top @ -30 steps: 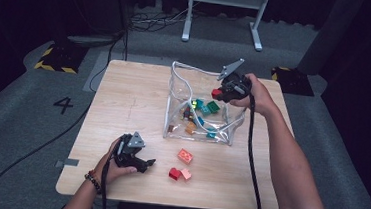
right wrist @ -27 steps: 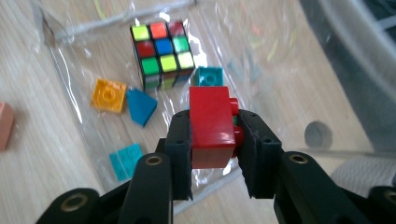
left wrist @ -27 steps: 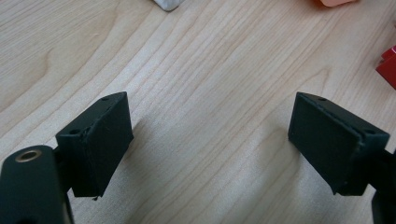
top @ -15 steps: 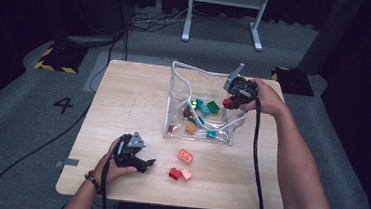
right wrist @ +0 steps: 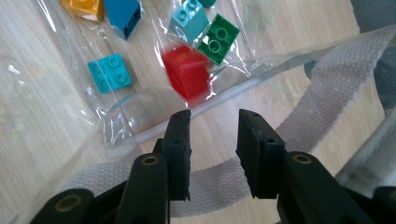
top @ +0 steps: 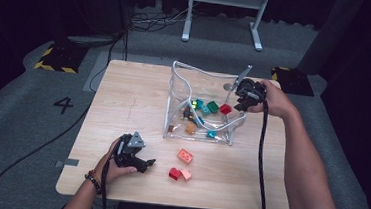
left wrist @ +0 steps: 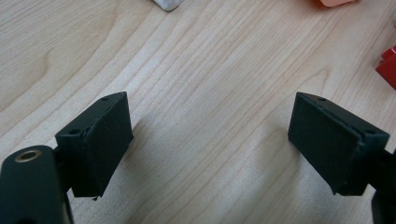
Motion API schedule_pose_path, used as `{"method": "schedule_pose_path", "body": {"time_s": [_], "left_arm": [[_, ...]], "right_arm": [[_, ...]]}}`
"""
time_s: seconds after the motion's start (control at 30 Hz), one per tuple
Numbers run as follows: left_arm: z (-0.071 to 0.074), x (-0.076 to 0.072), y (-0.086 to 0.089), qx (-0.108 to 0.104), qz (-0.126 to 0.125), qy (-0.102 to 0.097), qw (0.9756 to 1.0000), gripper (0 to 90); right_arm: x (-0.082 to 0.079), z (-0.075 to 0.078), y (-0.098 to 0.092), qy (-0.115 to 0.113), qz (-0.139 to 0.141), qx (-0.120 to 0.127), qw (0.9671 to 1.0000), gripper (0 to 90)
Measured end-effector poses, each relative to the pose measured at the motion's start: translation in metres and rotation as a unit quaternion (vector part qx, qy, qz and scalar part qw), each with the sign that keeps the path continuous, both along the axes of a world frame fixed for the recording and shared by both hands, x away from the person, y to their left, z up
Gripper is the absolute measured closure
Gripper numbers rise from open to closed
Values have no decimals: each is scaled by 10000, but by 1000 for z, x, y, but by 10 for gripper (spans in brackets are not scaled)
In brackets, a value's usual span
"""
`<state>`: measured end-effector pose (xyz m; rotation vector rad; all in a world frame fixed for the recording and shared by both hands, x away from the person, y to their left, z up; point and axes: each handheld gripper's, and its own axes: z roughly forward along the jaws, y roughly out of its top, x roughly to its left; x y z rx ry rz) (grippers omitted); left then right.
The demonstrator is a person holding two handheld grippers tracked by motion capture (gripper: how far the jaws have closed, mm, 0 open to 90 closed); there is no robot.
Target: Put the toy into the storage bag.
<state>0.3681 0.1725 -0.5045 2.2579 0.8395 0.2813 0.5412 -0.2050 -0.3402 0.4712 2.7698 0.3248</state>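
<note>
Left tongs [top: 145,162] lie low on the counter [top: 123,104], spread wide with bare wood between them in the left gripper view [left wrist: 210,140], and grip nothing. Just to their right sit three loose pieces: an orange block [top: 185,156], a dark red block [top: 173,173] and a pink block [top: 186,174] touching it. Further right and farther back stands the clear bag [top: 185,79], mouth open. Inside it, the right gripper view shows an orange brick [right wrist: 84,7], a blue brick [right wrist: 122,14], a turquoise brick [right wrist: 109,72], a pale teal brick [right wrist: 188,21], a green brick [right wrist: 217,38] and a blurred red brick [right wrist: 187,77] near the bag's wall. Right tongs [top: 237,104] hang at the bag's right rim above its white strap [right wrist: 322,102]. Their jaws have just been opening, now stand a little apart, and nothing is between them [right wrist: 214,140]. The work looks like loading blocks into the bag, with the red brick apparently just let go. Three pieces remain outside, so the job seems well along but unfinished. Next, one pair of tongs would need to close squarely on a loose block's flat sides, then lift it over the floppy rim without snagging the strap.
</note>
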Motion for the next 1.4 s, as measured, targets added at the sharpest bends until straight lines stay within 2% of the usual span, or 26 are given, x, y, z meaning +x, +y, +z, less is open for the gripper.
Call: {"method": "schedule_pose_path", "body": {"time_s": [0.17, 0.23, 0.33, 0.43, 0.47, 0.5, 0.53, 0.6, 0.63, 0.73, 0.8, 0.83, 0.93, 0.97, 1.03, 1.17, 1.23, 1.37, 1.4], "left_arm": [[0, 0, 0, 9, -7, 8, 10000, 138], [0, 0, 0, 7, -6, 9, 10000, 138], [0, 0, 0, 5, -6, 9, 10000, 138], [0, 0, 0, 8, -7, 8, 10000, 138], [0, 0, 0, 9, -7, 7, 10000, 138], [0, 0, 0, 9, -7, 7, 10000, 138], [0, 0, 0, 8, -7, 7, 10000, 138], [0, 0, 0, 7, -5, 7, 10000, 138], [0, 0, 0, 8, -6, 6, 10000, 138], [0, 0, 0, 10, -7, 6, 10000, 138], [0, 0, 0, 7, -7, 8, 10000, 138], [0, 0, 0, 7, -6, 6, 10000, 138], [0, 0, 0, 9, -6, 7, 10000, 138], [0, 0, 0, 10, -7, 5, 10000, 138], [0, 0, 0, 21, -14, 4, 10000, 139], [0, 0, 0, 21, -15, 5, 10000, 138], [0, 0, 0, 21, -14, 4, 10000, 138], [0, 0, 0, 11, -7, 6, 10000, 138], [0, 0, 0, 11, -7, 5, 10000, 138]], "right_arm": [[-7, 4, -3, -167, 5, 268, 9995, 626], [-12, 6, -5, -274, 78, 494, 9984, 609], [-22, 8, -10, -401, 85, 966, 9945, 557], [-33, 9, -17, -698, 52, 1332, 9886, 526], [-37, 10, -21, -807, -4, 1494, 9855, 500], [-42, 11, -24, -880, -121, 1744, 9807, 507], [-48, 11, -28, -981, -178, 2004, 9746, 513], [-58, 12, -38, -1152, -119, 2468, 9621, 526], [-63, 13, -43, -1235, -119, 2623, 9570, 531], [-82, 12, -56, -1341, -156, 2980, 9450, 520], [-92, 11, -61, -1336, -222, 3210, 9374, 515], [-98, 9, -65, -1367, -237, 3350, 9320, 505], [-110, 6, -71, -1365, -233, 3546, 9247, 488], [-114, 5, -73, -1360, -201, 3578, 9236, 462], [-123, 2, -74, -1436, -227, 3543, 9238, 439], [-139, -3, -76, -1419, -202, 3695, 9181, 381], [-146, -7, -77, -1399, -156, 3805, 9140, 371], [-156, -18, -74, -1364, -153, 3765, 9162, 344], [-157, -22, -74, -1324, -153, 3821, 9145, 339]]}}
